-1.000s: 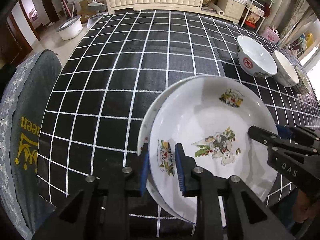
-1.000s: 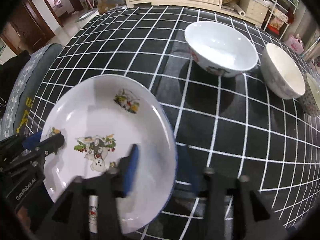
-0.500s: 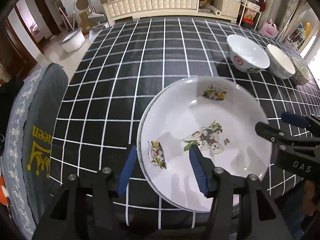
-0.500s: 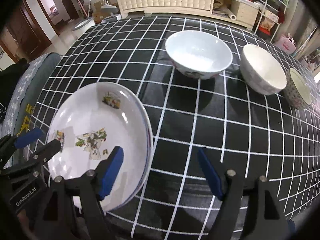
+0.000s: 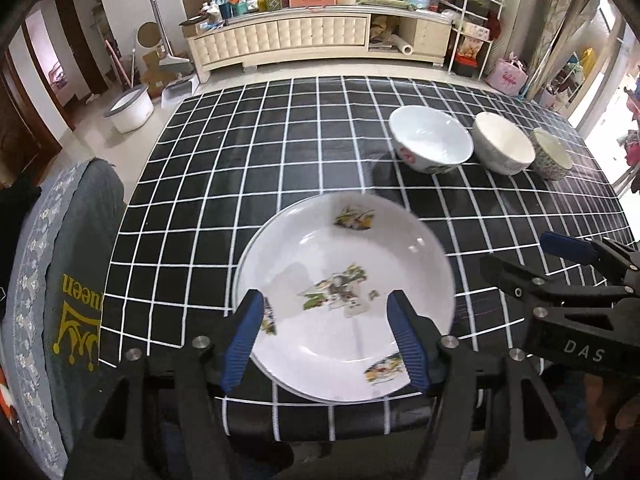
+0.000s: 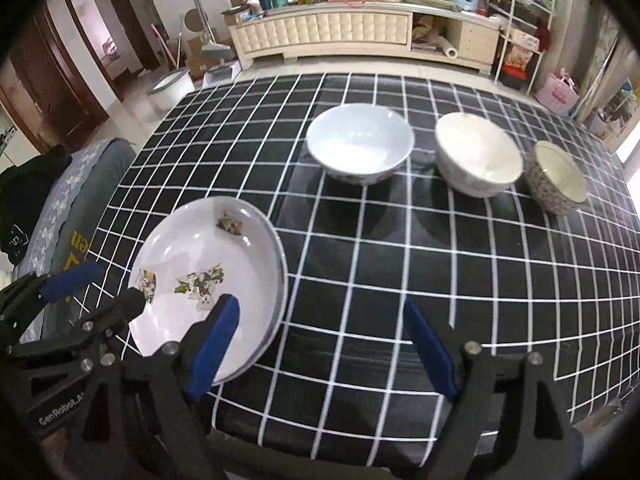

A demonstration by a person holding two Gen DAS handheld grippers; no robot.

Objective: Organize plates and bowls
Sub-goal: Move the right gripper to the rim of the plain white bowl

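Observation:
Stacked white plates with cartoon prints [image 5: 344, 304] lie flat near the table's front edge; they also show in the right wrist view [image 6: 208, 276]. My left gripper [image 5: 326, 342] is open and raised above the stack's near rim, holding nothing. My right gripper [image 6: 320, 354] is open and empty, to the right of the plates; it shows in the left wrist view [image 5: 532, 258]. A large white bowl [image 6: 360, 144], a second white bowl [image 6: 478, 160] and a small patterned bowl [image 6: 558, 178] stand in a row at the far right.
The table wears a black cloth with a white grid [image 5: 248, 168]. A grey chair back with yellow lettering [image 5: 72, 280] stands at the table's left edge. A cream sideboard [image 5: 304, 40] and a white basin [image 5: 130, 108] are on the floor beyond.
Both grippers opened and let go of the plates, then pulled back and up. The plates now lie flat on the table.

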